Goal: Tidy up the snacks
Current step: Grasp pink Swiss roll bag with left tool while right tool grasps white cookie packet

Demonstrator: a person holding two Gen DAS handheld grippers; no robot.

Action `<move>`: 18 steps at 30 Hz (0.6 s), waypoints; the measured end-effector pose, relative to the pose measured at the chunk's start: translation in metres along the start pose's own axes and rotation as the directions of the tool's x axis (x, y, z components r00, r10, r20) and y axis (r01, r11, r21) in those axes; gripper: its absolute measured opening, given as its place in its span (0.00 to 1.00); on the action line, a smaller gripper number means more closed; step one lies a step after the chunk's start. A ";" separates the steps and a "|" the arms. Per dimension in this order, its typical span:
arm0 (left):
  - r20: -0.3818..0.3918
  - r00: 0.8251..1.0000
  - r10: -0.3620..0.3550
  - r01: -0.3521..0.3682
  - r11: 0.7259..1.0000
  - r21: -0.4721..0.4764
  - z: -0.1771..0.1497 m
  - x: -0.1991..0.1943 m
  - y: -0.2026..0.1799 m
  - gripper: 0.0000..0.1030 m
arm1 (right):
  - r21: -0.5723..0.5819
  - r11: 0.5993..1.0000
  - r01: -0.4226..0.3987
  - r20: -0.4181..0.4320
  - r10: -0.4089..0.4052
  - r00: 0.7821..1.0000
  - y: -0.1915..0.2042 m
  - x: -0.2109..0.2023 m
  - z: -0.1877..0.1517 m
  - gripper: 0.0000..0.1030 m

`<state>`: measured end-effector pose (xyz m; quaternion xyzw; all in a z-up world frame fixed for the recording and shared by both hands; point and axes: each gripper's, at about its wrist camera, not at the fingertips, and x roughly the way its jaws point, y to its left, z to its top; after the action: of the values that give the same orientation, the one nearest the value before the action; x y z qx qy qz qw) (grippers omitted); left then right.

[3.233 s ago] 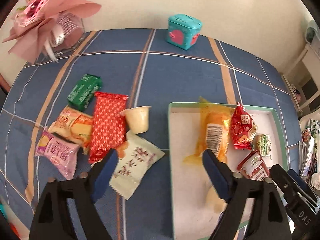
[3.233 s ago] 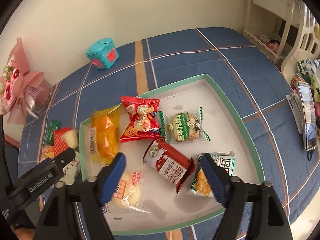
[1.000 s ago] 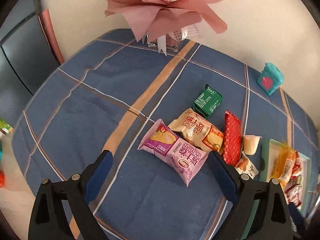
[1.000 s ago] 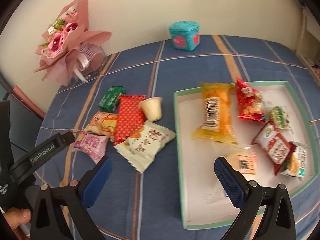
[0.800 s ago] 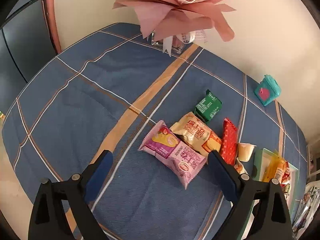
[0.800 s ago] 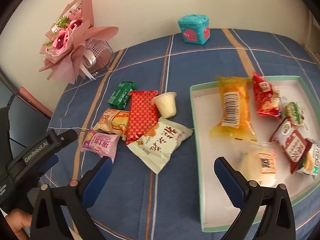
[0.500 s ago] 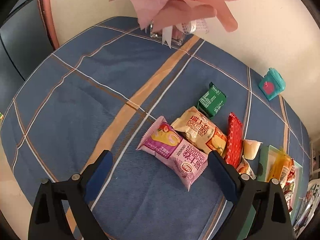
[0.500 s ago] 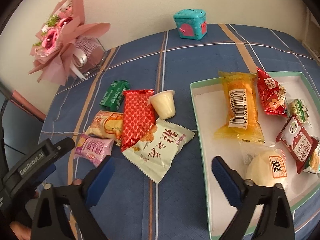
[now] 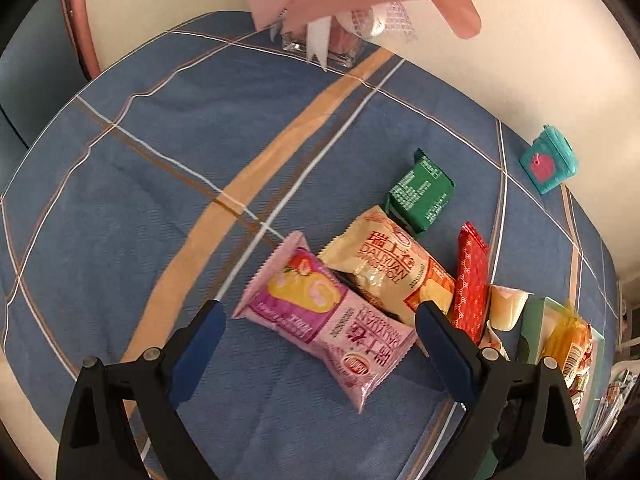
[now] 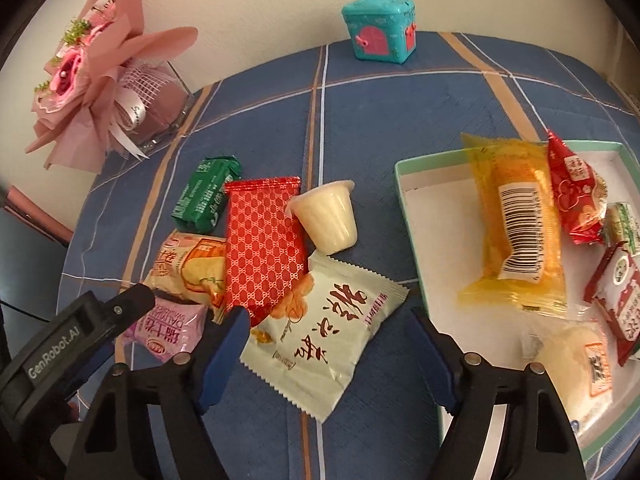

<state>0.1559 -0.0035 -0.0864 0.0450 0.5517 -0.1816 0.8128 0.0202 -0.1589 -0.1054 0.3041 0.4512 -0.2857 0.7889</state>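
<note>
a home, by the look: a checked blue cloth (image 10: 400, 92) over the desk, a pink bouquet (image 10: 92, 80) in wrapping, a teal trinket box (image 10: 380, 28).

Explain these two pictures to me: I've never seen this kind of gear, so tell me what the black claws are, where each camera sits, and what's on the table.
No robot here: a person holds a two-finger claw in each hand, with a wide-angle camera on each looking forward along its fingers.

The left gripper is open, holding nothing, poised over a pink snack pack.

The right gripper is also open and empty, over a pale green packet.

Loose beside these on the blue plaid tablecloth lie a red packet, a green packet, a beige roll pack and a jelly cup.

The tray already holds several snacks.
</note>
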 end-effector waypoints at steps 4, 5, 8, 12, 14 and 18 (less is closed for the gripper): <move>-0.005 1.000 0.019 -0.019 1.000 -0.004 0.002 0.010 -0.004 0.93 | -0.014 1.000 0.019 0.007 -0.019 1.000 0.007 0.006 0.005 0.76; -0.008 1.000 0.021 -0.021 1.000 -0.005 0.003 0.011 -0.004 0.93 | -0.018 1.000 0.025 0.007 -0.025 1.000 0.009 0.008 0.007 0.75; -0.016 1.000 0.027 -0.027 1.000 -0.007 0.005 0.017 -0.004 0.93 | -0.007 0.999 0.038 -0.012 -0.038 0.999 0.009 0.017 0.006 0.71; -0.029 0.999 0.041 -0.041 0.999 -0.001 0.007 0.024 -0.005 0.93 | 0.004 0.999 0.050 -0.008 -0.050 0.999 0.008 0.022 0.009 0.69; -0.043 0.997 0.058 -0.058 0.998 -0.002 0.006 0.027 -0.002 0.93 | 0.002 0.999 0.051 -0.009 -0.051 0.999 0.008 0.022 0.009 0.67; -0.070 0.995 0.070 -0.071 0.997 -0.008 0.006 0.032 0.002 0.93 | -0.011 0.998 0.058 -0.022 -0.058 0.998 0.006 0.022 0.006 0.64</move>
<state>0.1722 -0.0109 -0.1134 0.0666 0.5789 -0.1482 0.7991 0.0371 -0.1636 -0.1207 0.2899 0.4703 -0.3027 0.7766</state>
